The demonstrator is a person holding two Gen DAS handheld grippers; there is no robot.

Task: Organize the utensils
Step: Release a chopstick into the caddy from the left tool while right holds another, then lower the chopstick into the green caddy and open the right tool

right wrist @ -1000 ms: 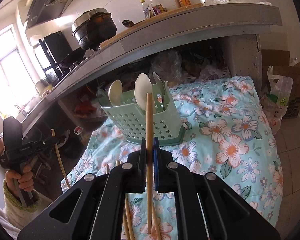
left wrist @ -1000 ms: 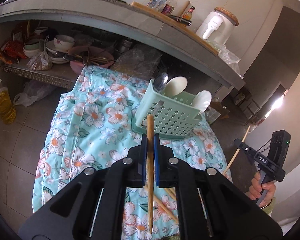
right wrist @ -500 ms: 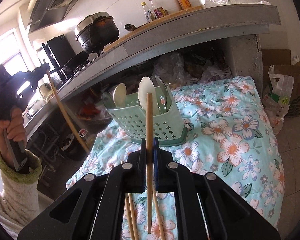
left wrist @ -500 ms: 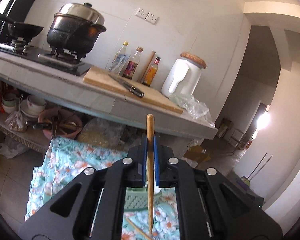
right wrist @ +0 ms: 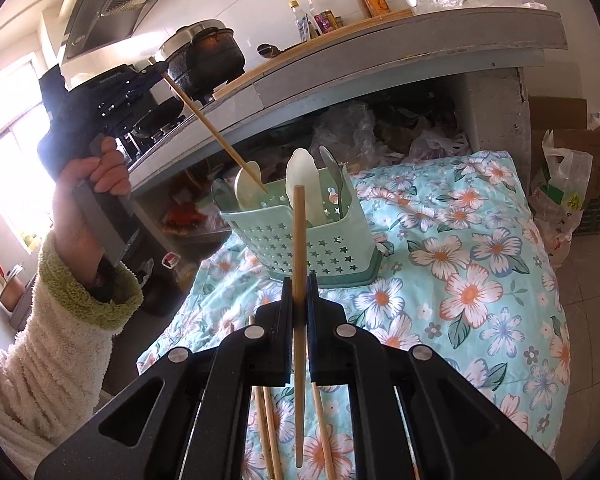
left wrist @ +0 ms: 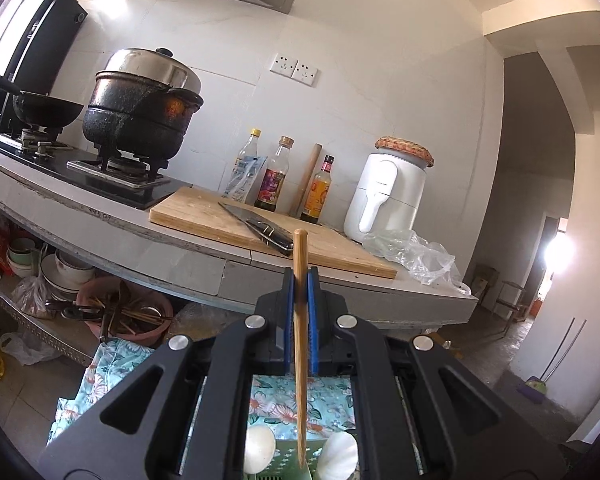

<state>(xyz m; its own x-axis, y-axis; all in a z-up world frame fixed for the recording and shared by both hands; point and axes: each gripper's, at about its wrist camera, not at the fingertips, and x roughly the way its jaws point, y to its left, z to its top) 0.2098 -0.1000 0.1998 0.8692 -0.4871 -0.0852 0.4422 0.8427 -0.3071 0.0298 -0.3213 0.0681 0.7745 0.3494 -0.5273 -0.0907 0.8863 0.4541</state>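
Gripping one chopstick upright between its blue pads, the left gripper has its fingers closed tight on the stick, whose thick end rises above them and whose thin end hangs over the green holder seen at the bottom of the left wrist view. From the right wrist view this same gripper, held in a hand with a cream fleece sleeve, carries its chopstick slanting down, tip at the rim of the holder. The right gripper likewise has its fingers clamped on a second chopstick, standing near vertical in front of the holder. Three more chopsticks lie on the flowered cloth beneath it. The star-punched holder stands on that cloth and contains two white spoons and a metal spoon. Behind, the kitchen surface bears a cutting board with a cleaver, a blackened pot, three bottles and a white appliance. The bottle labels show print too small to read; no other writing is legible
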